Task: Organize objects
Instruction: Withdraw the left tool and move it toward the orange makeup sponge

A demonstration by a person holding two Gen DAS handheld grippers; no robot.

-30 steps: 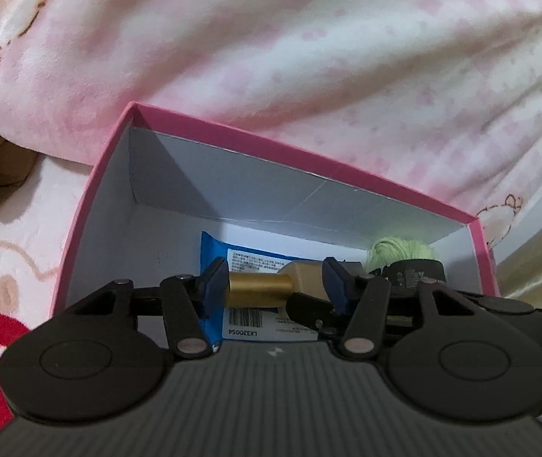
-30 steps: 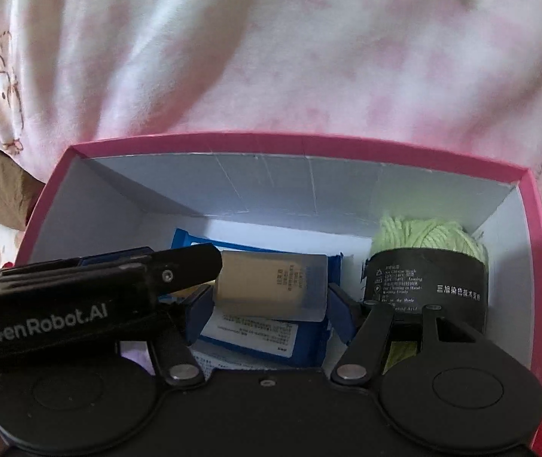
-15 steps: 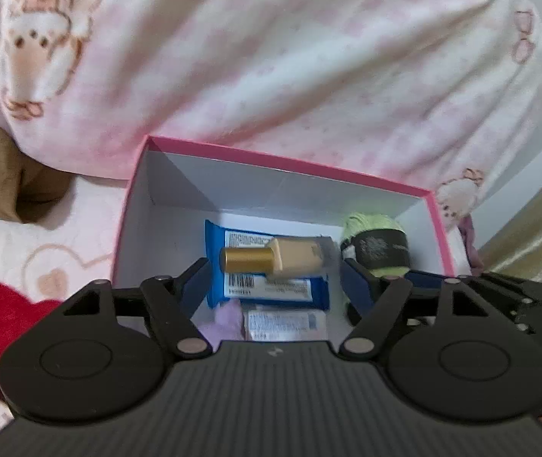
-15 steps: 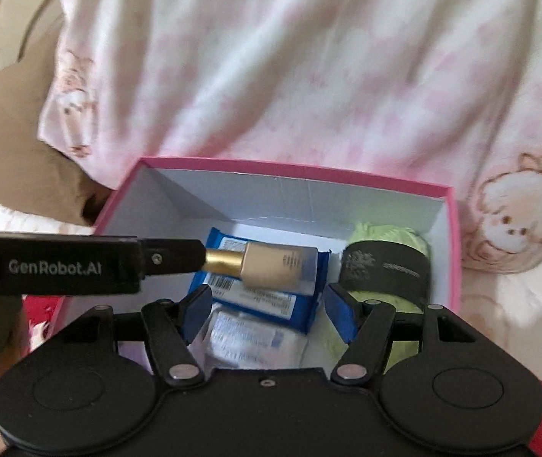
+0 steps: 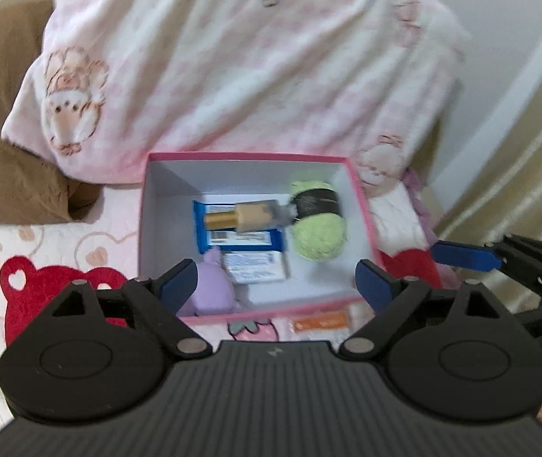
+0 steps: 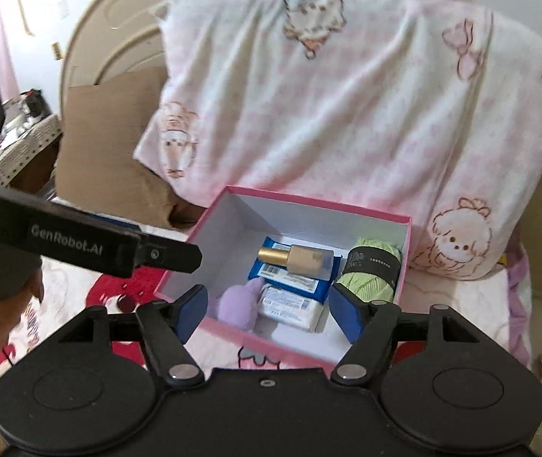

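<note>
A pink box (image 5: 362, 205) (image 6: 408, 236) with a white inside sits on the bed. In it lie a beige foundation bottle with a gold cap (image 5: 244, 218) (image 6: 297, 259) on a blue packet (image 5: 240, 238) (image 6: 290, 280), a green yarn ball with a black band (image 5: 318, 228) (image 6: 371, 270), a white packet (image 5: 255, 270) (image 6: 290, 306) and a purple plush (image 5: 210, 285) (image 6: 238, 302). My left gripper (image 5: 276, 289) is open and empty, above the box's near edge. My right gripper (image 6: 269, 308) is open and empty, also before the box.
A pink-and-white blanket (image 5: 255, 76) (image 6: 347, 106) is heaped behind the box. A brown cushion (image 5: 8, 175) (image 6: 111, 152) lies at the left. The bedspread with a red bear print (image 5: 38, 285) lies around the box. A curved headboard (image 6: 118, 30) stands behind.
The left gripper opened and let go of the foundation bottle, which now lies on the blue packet. Both grippers have pulled back and up from the box.
</note>
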